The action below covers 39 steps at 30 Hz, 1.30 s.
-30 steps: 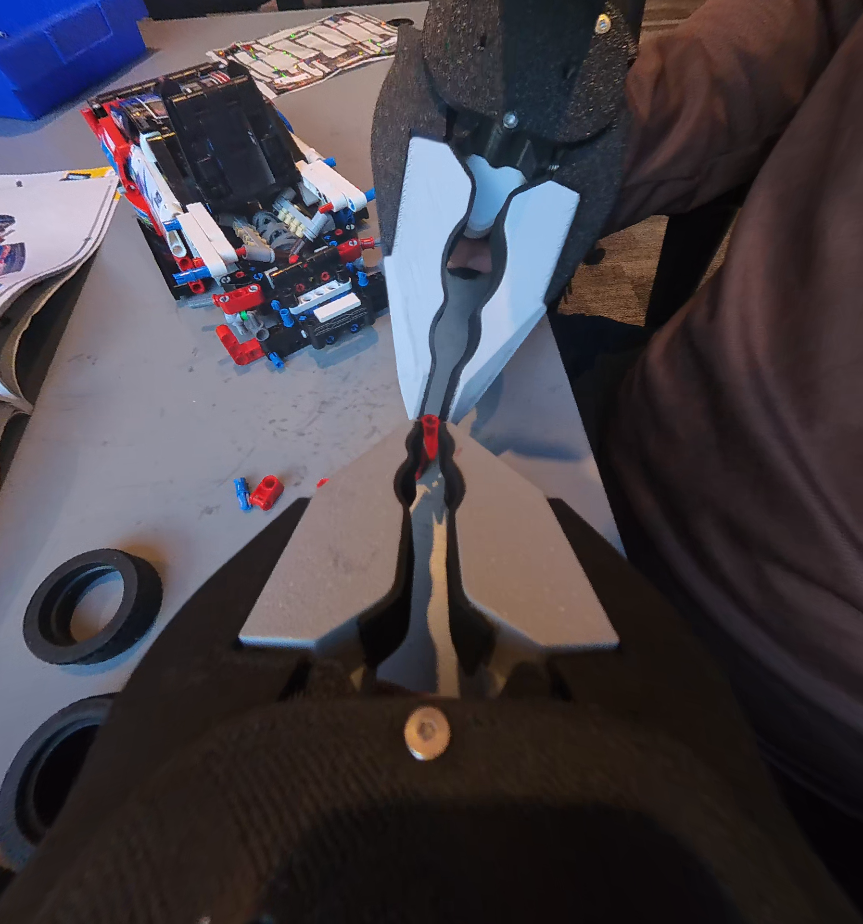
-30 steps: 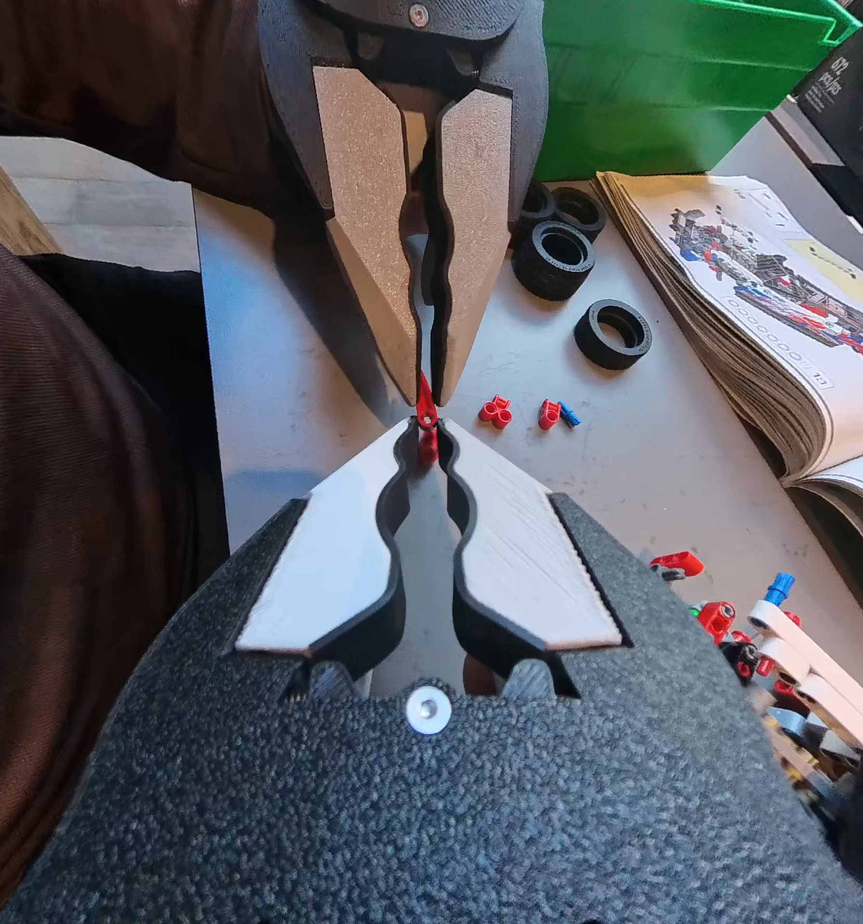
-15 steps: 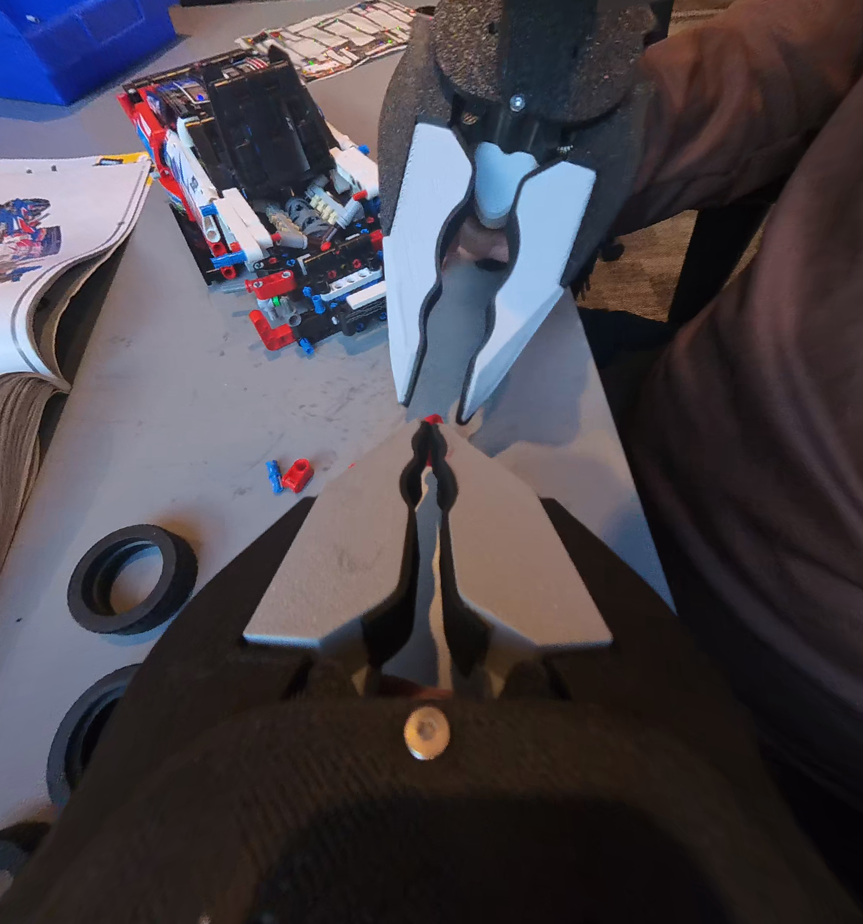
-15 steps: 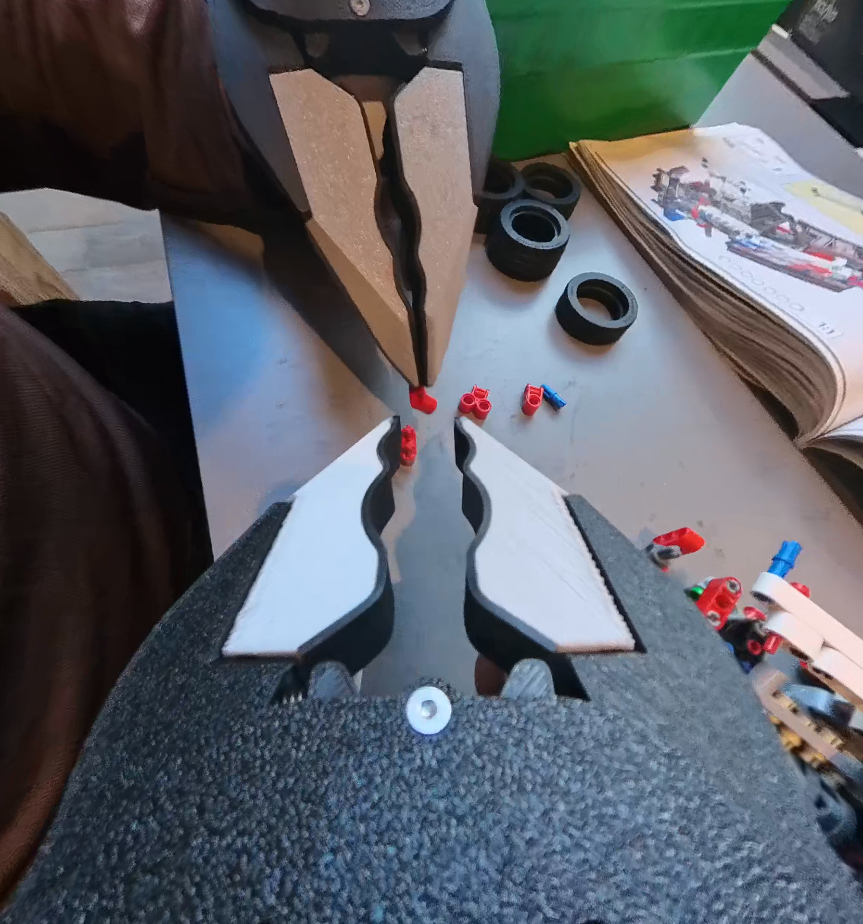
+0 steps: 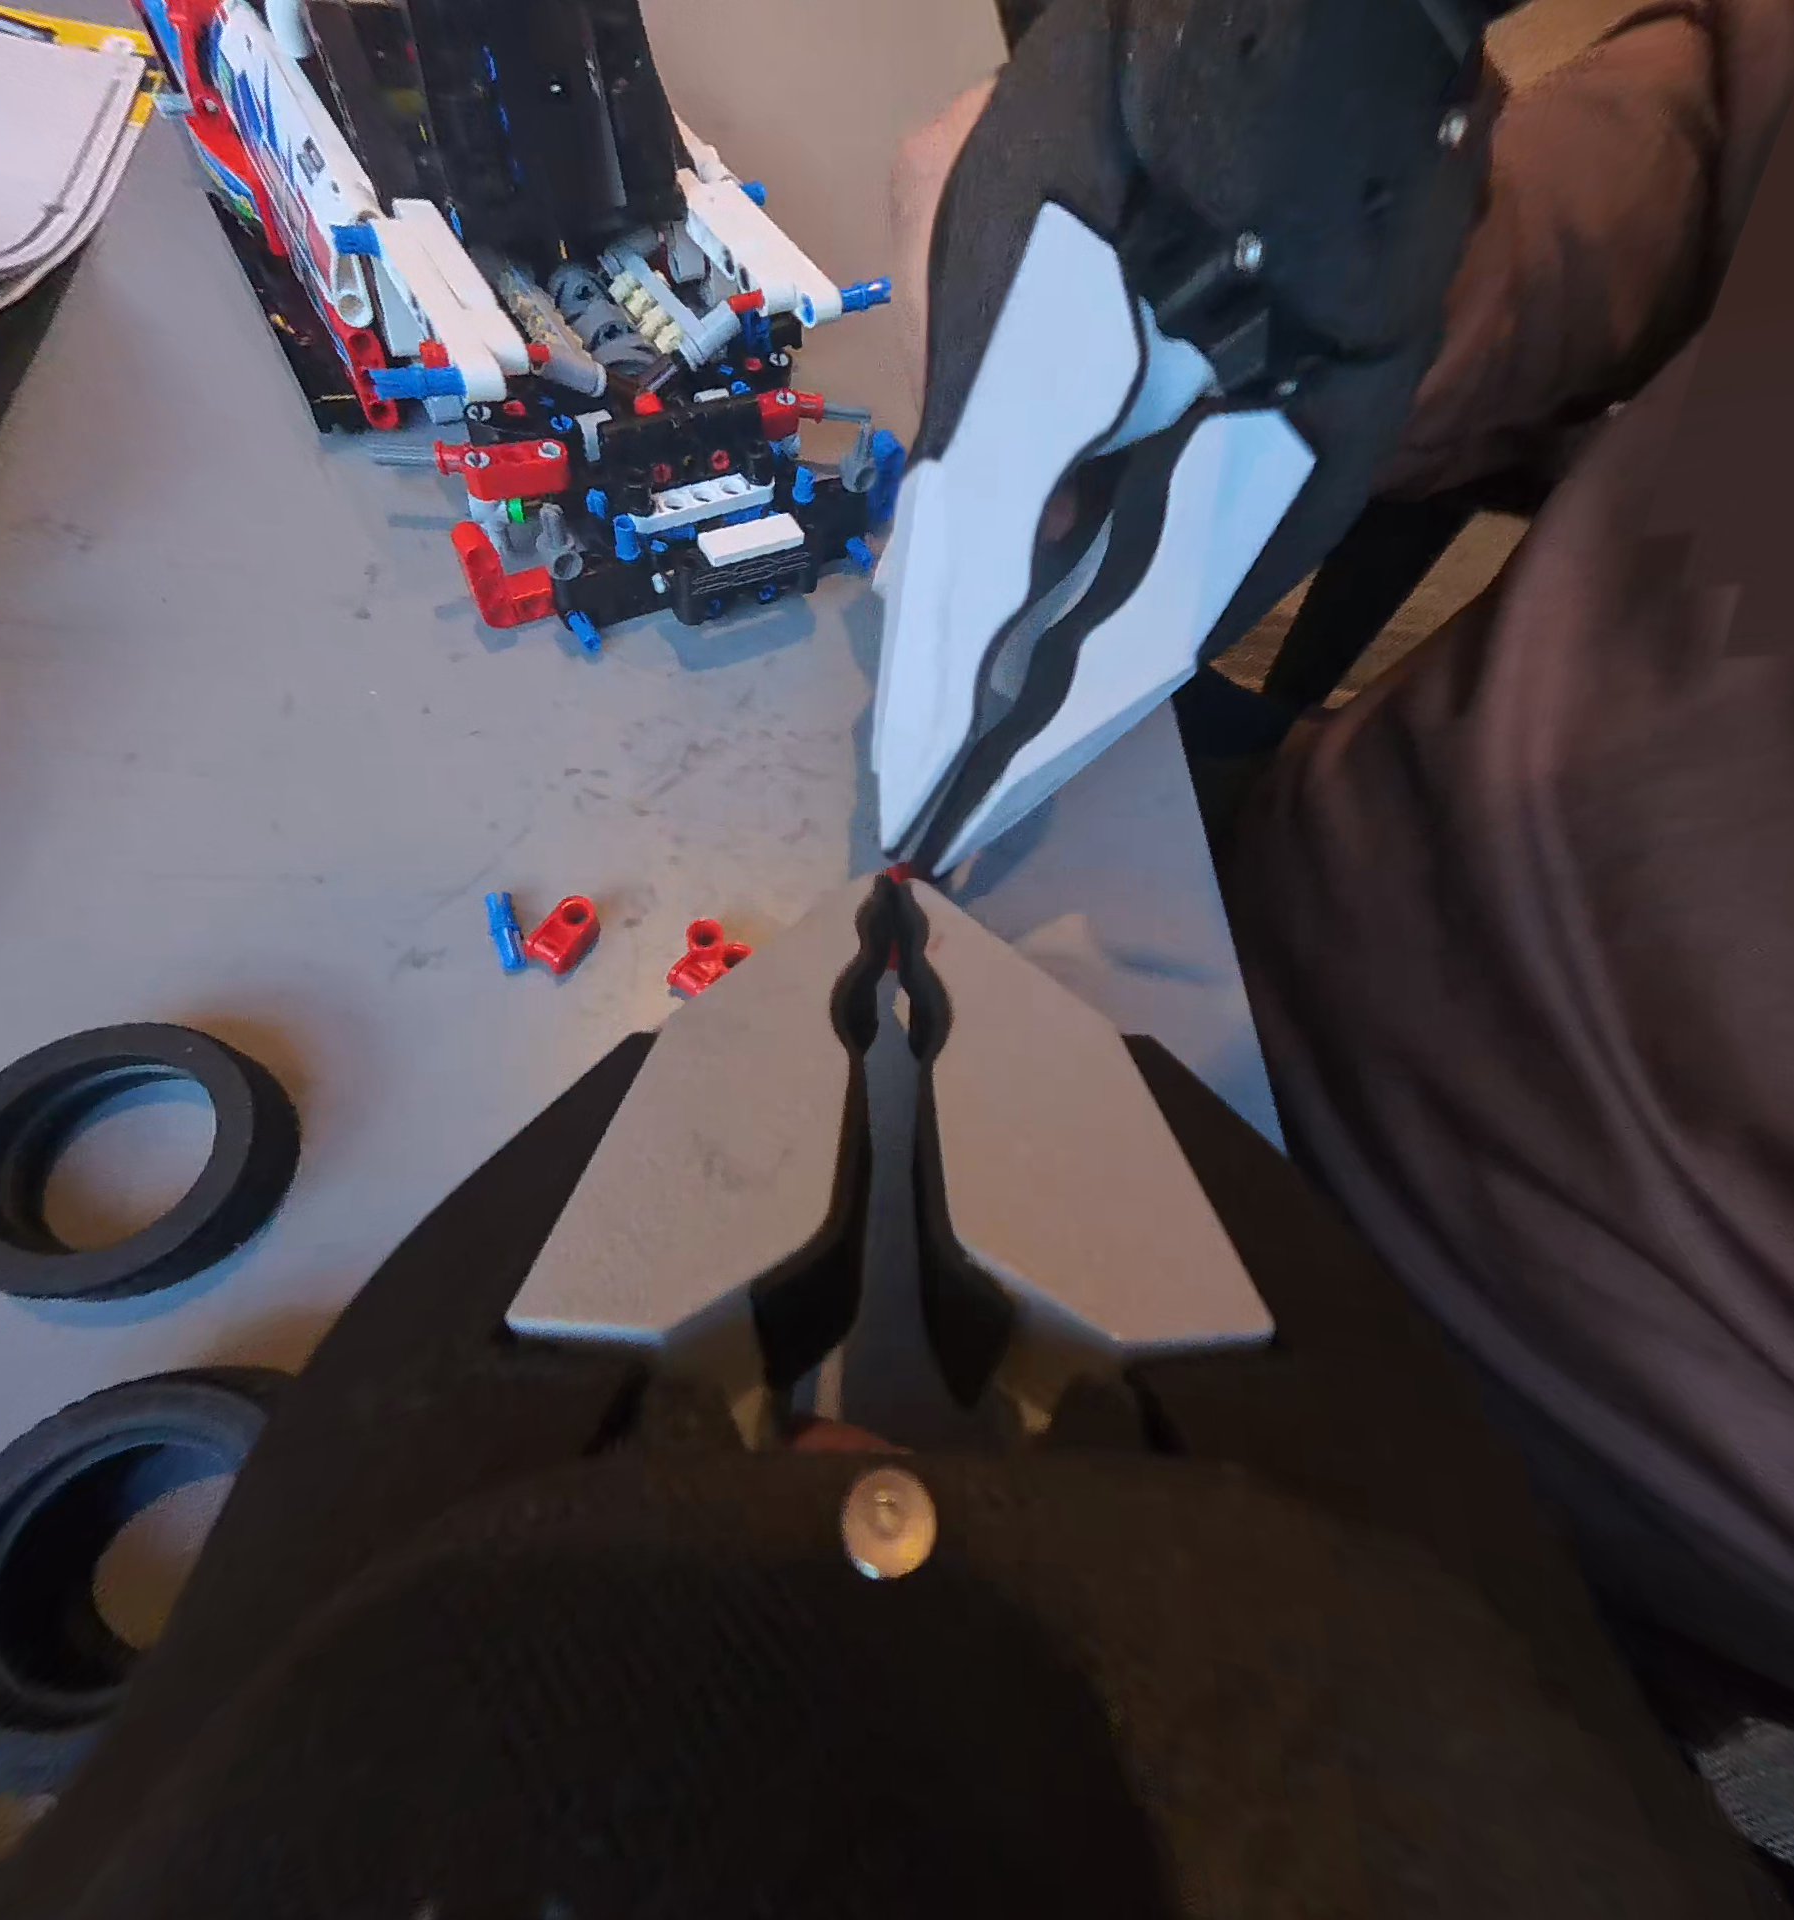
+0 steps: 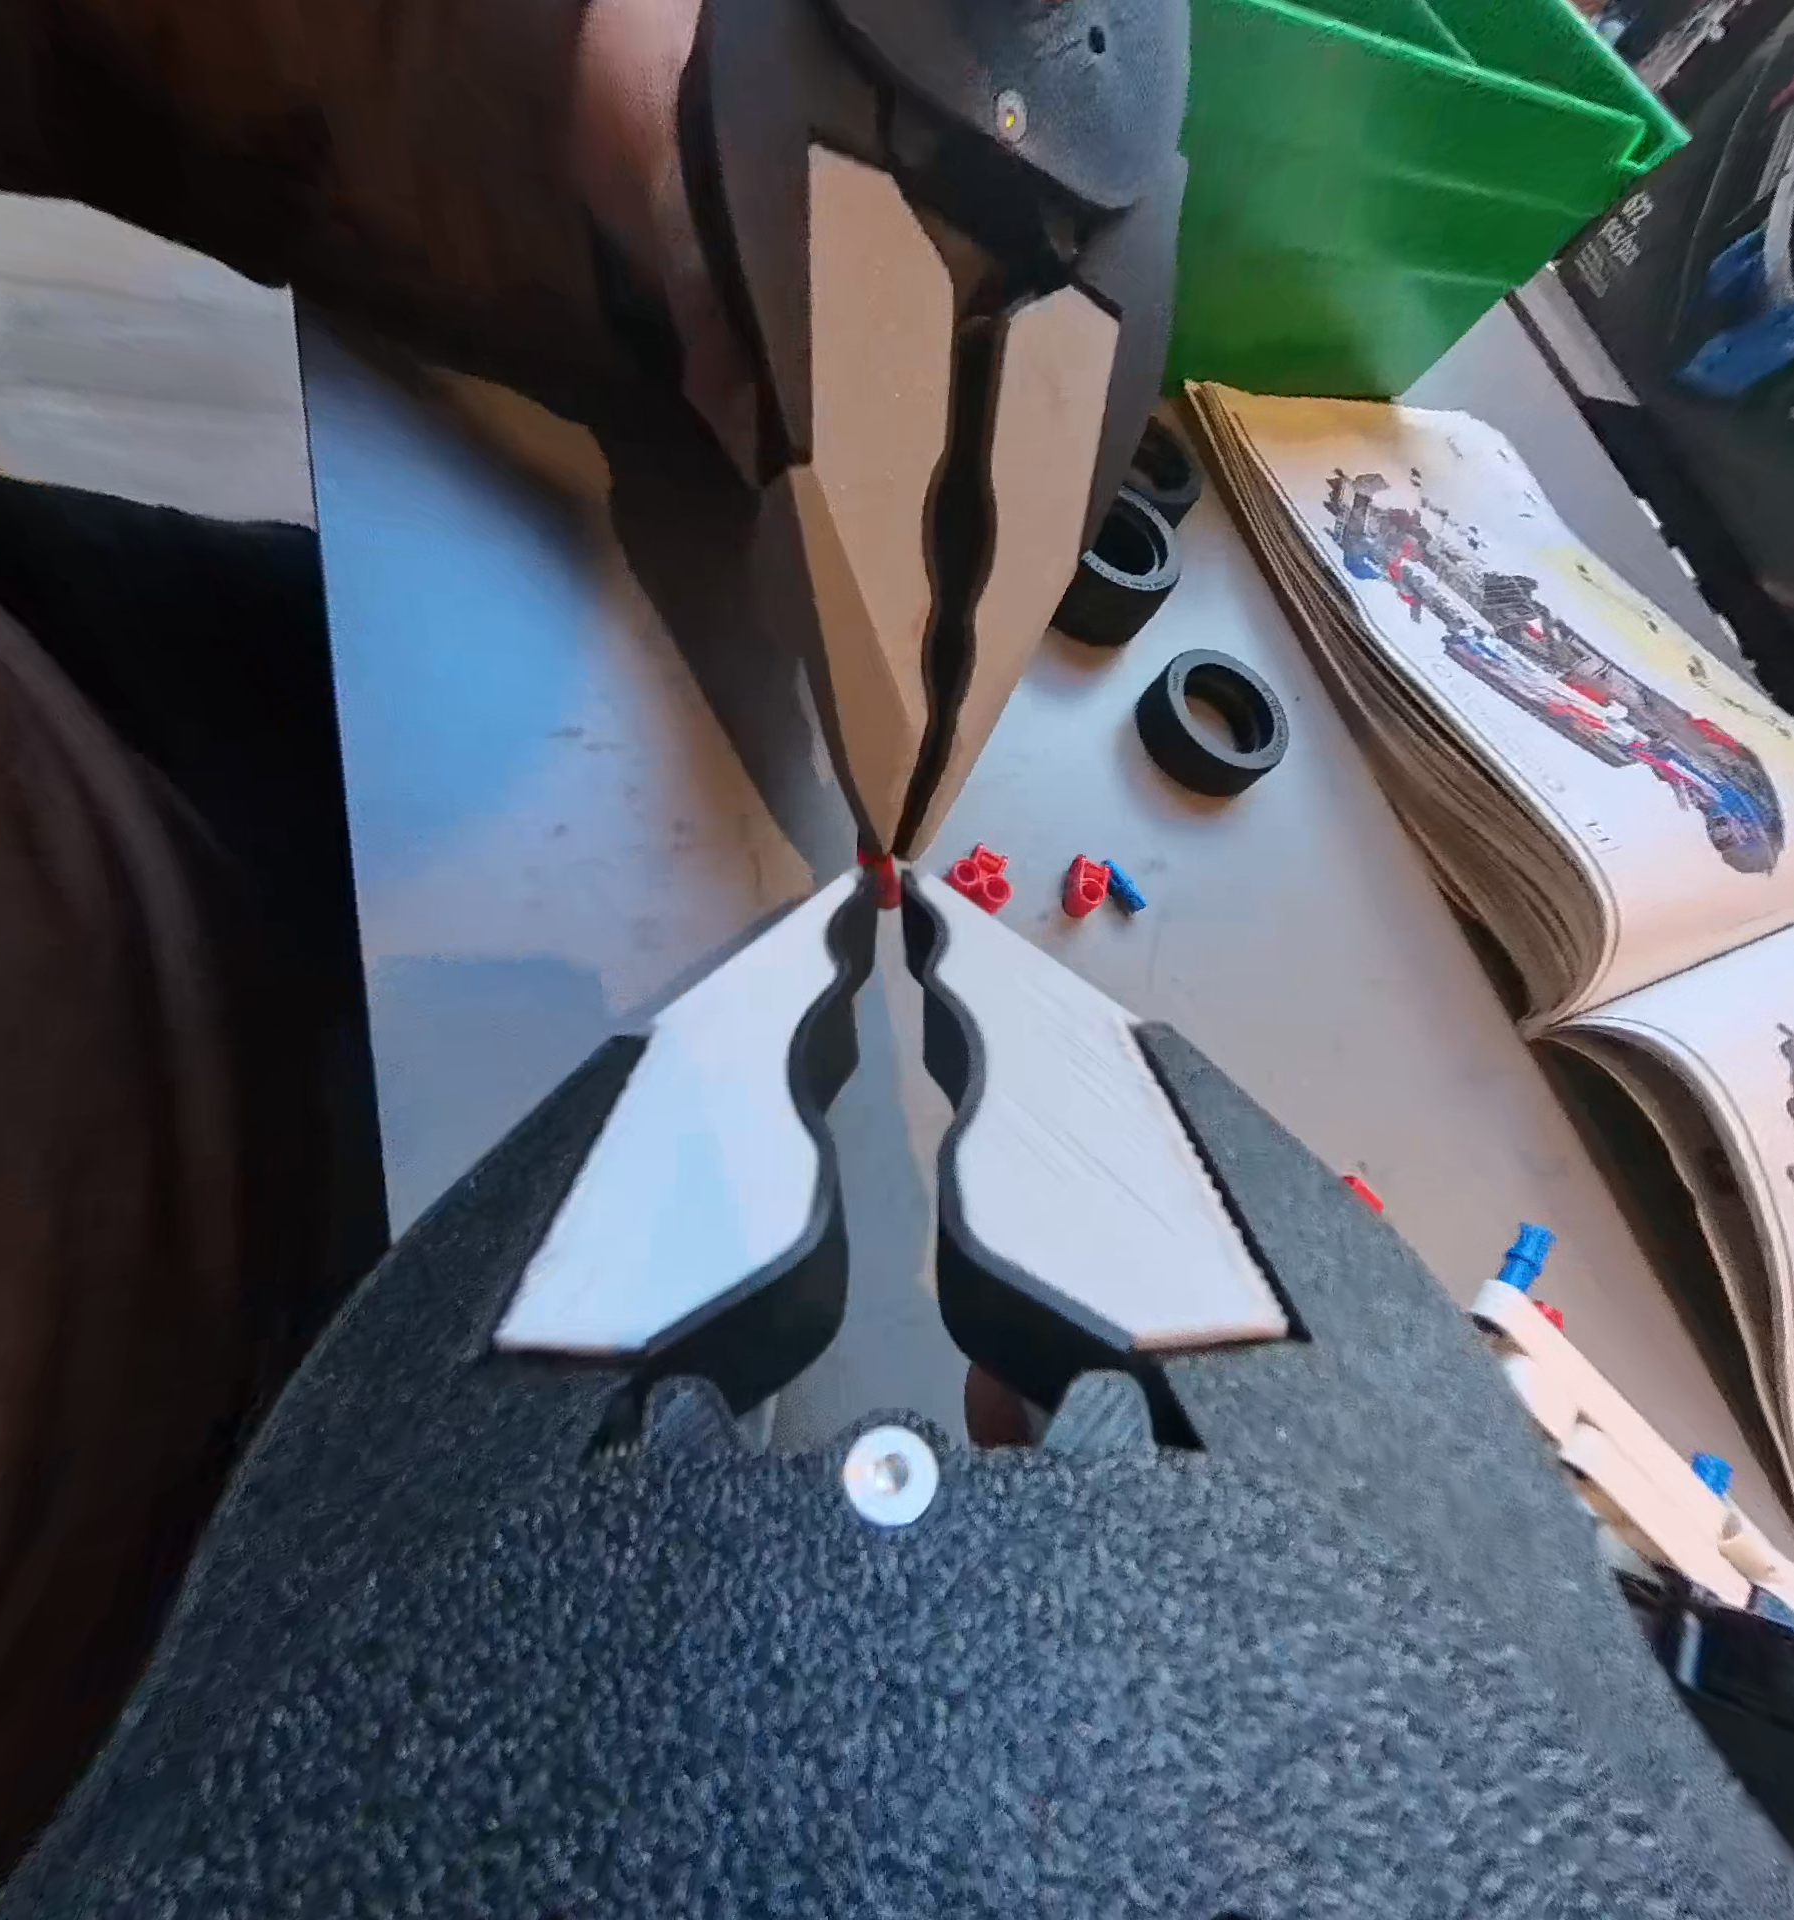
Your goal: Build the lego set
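**pinpusher:** ok so what's different from half a second ago? The right gripper [image 6: 882, 883] was spread wide then, with the little red bits hanging loose in the gap.

**axle_nerd:** It's pinched back in. Its tips are now nearly together, with just a sliver of gap, and the red piece [image 6: 880, 871] fills it. The left gripper [image 5: 891, 896] never let go. It's clamped tight, and red shows between its tips in its own view.

**pinpusher:** So both tools are nose to nose on the same speck again?

**axle_nerd:** Pretty much, tip against tip just above the table [image 5: 197, 779] near its front edge. Half a second back it looked like two separate red bits, one per tool. Now it's one red blob, and neither view shows whether they've clicked together.

**pinpusher:** Meaning what for the build?

**axle_nerd:** My read is a re-grip, then a second try at pushing the two bits together. It's still small sub-assembly work. The car [image 5: 560, 312] sits well apart at the back, half done and untouched.

**pinpusher:** And the spare parts?

**axle_nerd:** The red connectors [image 5: 562, 935] and a blue pin [image 5: 501, 930] lie on the table just beside the tools. A tyre [image 5: 114, 1158] is off to the side, and the instruction book [image 6: 1495, 644] lies open. If the grip slips, that speck could easily pop out.
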Tool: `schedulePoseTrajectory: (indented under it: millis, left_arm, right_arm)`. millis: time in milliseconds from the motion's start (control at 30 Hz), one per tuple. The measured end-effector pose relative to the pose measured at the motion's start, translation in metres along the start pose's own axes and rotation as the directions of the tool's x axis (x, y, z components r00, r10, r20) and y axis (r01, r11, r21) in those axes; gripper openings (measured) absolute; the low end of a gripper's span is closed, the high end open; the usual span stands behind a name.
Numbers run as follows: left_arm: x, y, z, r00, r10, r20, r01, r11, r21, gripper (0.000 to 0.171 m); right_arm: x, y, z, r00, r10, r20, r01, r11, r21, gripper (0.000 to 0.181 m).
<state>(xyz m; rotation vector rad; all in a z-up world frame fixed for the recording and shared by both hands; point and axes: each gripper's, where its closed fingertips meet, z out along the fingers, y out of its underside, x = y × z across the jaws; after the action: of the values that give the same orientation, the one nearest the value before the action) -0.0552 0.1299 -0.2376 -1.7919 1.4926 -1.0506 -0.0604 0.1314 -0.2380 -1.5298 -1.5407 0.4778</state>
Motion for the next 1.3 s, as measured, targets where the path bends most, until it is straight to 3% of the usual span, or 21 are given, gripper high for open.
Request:
schedulePoseTrajectory:
  millis: [233,533,733,900,1000,1100,1167,1300]
  left_arm:
    - [0.005,-0.001,-0.002,0.998,-0.055,-0.038,0.056,0.998,0.021,0.0]
    - [-0.001,0.014,-0.02,0.997,-0.05,0.064,0.054,0.997,-0.061,0.0]
    - [0.0,0.032,-0.023,0.989,0.015,0.144,0.015,0.979,-0.205,0.017]
    - [-0.005,0.047,-0.017,0.98,0.09,0.177,-0.026,0.941,-0.336,0.013]
    - [-0.004,0.045,-0.013,0.977,0.121,0.178,-0.055,0.941,-0.335,0.001]
    - [-0.003,0.044,-0.011,0.967,0.168,0.191,-0.099,0.94,-0.328,0.0]
    - [-0.004,0.04,-0.012,0.919,0.306,0.251,-0.217,0.92,-0.327,0.0]
    - [0.009,0.016,-0.019,0.693,0.61,0.385,-0.495,0.79,-0.361,0.0]
  right_arm:
    - [-0.004,0.001,0.0,0.999,-0.032,-0.004,0.032,0.999,-0.011,0.005]
    - [0.005,0.008,-0.005,0.999,0.043,-0.024,-0.044,0.999,-0.01,0.008]
    - [0.005,0.005,-0.008,0.997,0.078,-0.011,-0.077,0.997,0.016,0.008]
    - [0.0,0.002,-0.01,0.997,0.08,0.007,-0.08,0.996,0.028,0.008]
    - [-0.006,0.002,-0.01,0.997,0.074,0.028,-0.075,0.997,0.026,0.008]
    - [-0.013,0.0,-0.009,0.997,0.064,0.044,-0.065,0.998,0.017,0.008]
    - [-0.016,-0.001,-0.008,0.997,0.064,0.043,-0.064,0.998,0.011,0.009]
    - [-0.018,-0.007,-0.009,0.992,0.109,0.063,-0.112,0.993,0.034,0.012]
